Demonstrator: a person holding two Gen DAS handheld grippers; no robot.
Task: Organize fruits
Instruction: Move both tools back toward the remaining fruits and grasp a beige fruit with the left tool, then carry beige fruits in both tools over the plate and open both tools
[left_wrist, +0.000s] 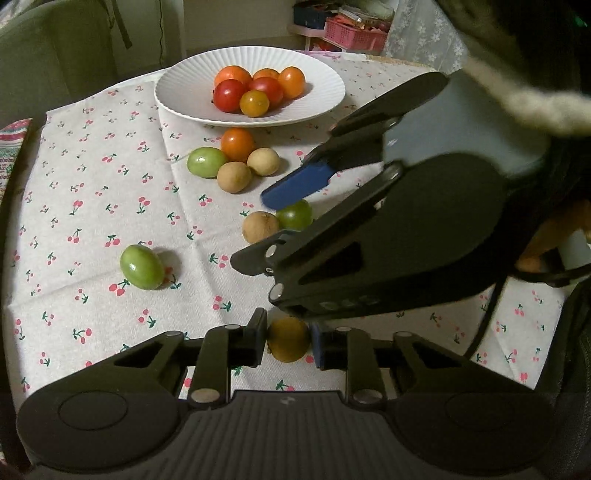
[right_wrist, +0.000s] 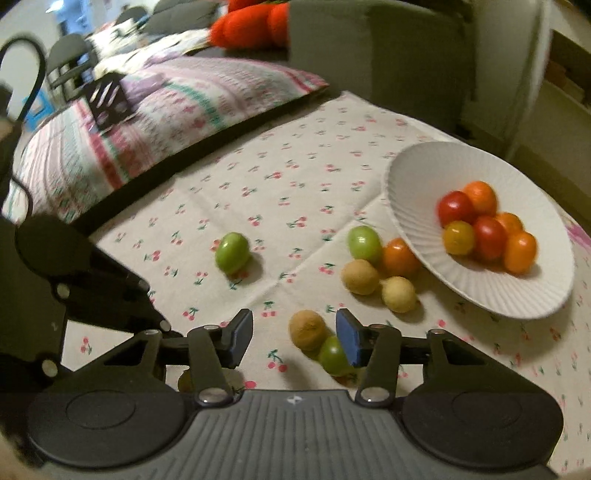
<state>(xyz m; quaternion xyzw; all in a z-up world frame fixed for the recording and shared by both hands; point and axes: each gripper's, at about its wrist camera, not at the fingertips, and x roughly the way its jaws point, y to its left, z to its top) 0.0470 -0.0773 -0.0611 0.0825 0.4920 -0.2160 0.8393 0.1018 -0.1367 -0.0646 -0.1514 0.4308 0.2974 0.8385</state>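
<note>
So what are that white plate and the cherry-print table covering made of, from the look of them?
The white plate looks like glazed ceramic or porcelain: matte-white, rigid, with fine ribs radiating to the rim; melamine can't be ruled out. The table covering looks like woven cotton or linen cloth: dull, off-white, printed with cherries, and showing sharp fold creases.

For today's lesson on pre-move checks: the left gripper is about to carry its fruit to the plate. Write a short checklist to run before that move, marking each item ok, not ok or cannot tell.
1. yellow-brown fruit sits between the left gripper fingers: ok.
2. Pads firmly clamped on it: cannot tell; small gaps seem to show either side.
3. white plate has bare room for another fruit: ok.
4. Path to the plate free: not ok; the right gripper crosses in front.
5. Right gripper empty: ok; it is open over the brown fruit and green fruit.
</note>
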